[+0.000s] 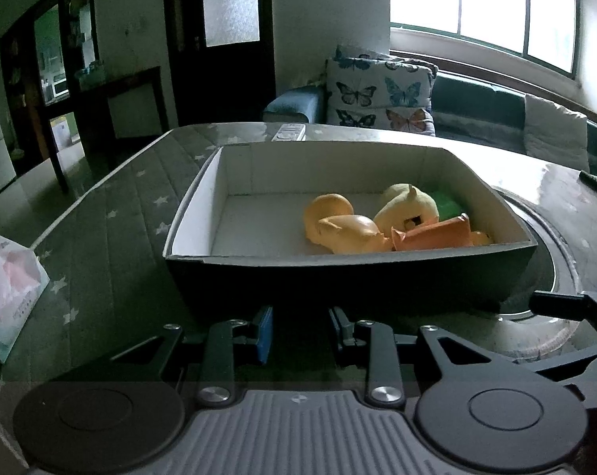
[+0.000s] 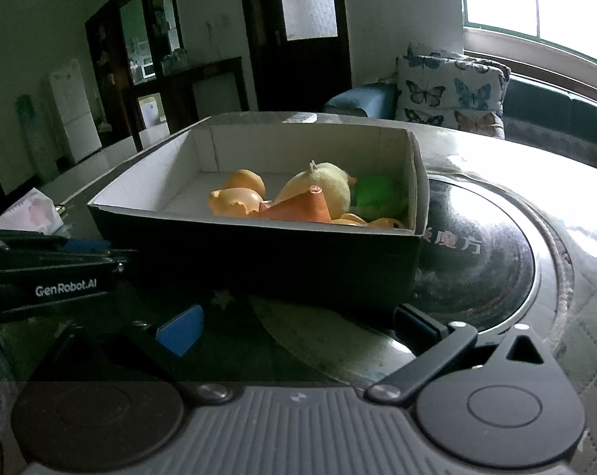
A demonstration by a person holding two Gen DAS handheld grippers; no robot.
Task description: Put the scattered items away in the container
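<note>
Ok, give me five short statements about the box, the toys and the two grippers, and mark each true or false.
1. The toys lie inside the box. True.
2. The left gripper holds a toy. False: nothing is between its fingers.
3. The right gripper is open. True.
4. The box is full to the rim. False: its left half shows bare floor.
5. A tissue pack lies on the table left of the box. True.

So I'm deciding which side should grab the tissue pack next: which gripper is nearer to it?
Left. The tissue pack lies just off the left gripper, to its left on the table. The right gripper sits farther over, with the left gripper between it and the pack.
</note>
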